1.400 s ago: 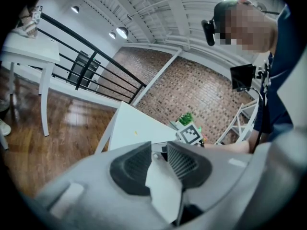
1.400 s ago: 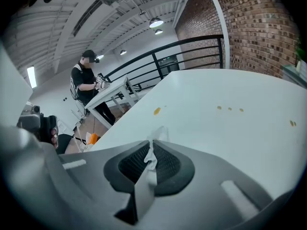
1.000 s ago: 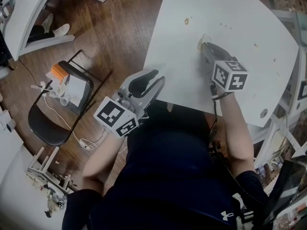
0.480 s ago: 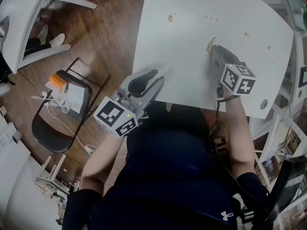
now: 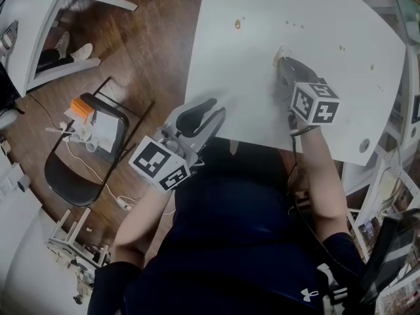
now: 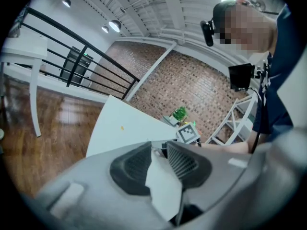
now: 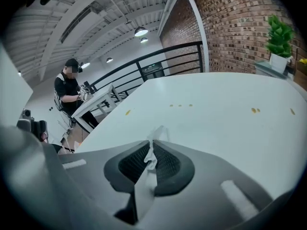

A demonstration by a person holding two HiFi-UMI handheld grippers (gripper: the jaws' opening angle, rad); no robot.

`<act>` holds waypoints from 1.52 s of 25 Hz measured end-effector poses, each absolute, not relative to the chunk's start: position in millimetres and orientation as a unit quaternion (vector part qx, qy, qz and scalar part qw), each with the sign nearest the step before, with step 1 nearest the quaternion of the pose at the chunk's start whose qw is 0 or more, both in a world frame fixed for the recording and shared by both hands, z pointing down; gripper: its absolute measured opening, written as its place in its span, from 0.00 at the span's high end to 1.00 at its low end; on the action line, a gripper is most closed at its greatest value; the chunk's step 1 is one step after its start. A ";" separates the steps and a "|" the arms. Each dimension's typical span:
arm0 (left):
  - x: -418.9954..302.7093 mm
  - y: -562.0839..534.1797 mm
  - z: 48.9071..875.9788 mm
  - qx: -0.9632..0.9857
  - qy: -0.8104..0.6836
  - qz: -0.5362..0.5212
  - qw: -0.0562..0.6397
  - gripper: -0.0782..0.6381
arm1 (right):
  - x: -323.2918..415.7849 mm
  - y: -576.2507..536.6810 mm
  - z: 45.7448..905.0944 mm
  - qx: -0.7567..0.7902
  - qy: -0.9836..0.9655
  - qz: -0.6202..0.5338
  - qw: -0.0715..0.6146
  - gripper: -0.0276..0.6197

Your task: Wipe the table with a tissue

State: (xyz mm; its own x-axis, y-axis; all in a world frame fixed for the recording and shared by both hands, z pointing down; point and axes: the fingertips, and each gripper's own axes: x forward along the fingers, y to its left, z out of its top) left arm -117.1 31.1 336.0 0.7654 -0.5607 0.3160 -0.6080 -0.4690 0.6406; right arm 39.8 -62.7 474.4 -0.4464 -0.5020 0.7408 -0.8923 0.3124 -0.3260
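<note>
Right gripper (image 5: pixel 280 64), jaws closed on a tissue (image 7: pixel 152 150), tips down mid-table (image 5: pixel 315 8). Left gripper (image 5: pixel 209 109), at the near edge, pinches a second tissue (image 6: pixel 163 186).

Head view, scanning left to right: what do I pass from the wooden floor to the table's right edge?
Black folding chair → left gripper → orange-brown spot on the white table → right gripper → small grey round disc by the table's right edge.

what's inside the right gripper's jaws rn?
A white tissue, pinched in the shut right gripper; its crumpled tip pokes out ahead over the white table. The stretch clamped between the pads is hidden, as is the tabletop beneath the jaws.
</note>
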 end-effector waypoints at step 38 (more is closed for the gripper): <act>-59.0 77.3 310.1 0.906 -0.231 0.039 0.354 0.75 | 95.0 38.8 419.1 0.521 -0.740 0.360 0.225 0.92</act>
State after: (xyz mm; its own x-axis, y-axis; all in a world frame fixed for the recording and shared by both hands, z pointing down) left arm -59.0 77.3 310.1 0.8901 -0.3913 0.2338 -0.4461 -0.6429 0.6226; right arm 95.0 38.8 419.1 -0.3550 -0.6096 0.7088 -0.9339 0.1970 -0.2983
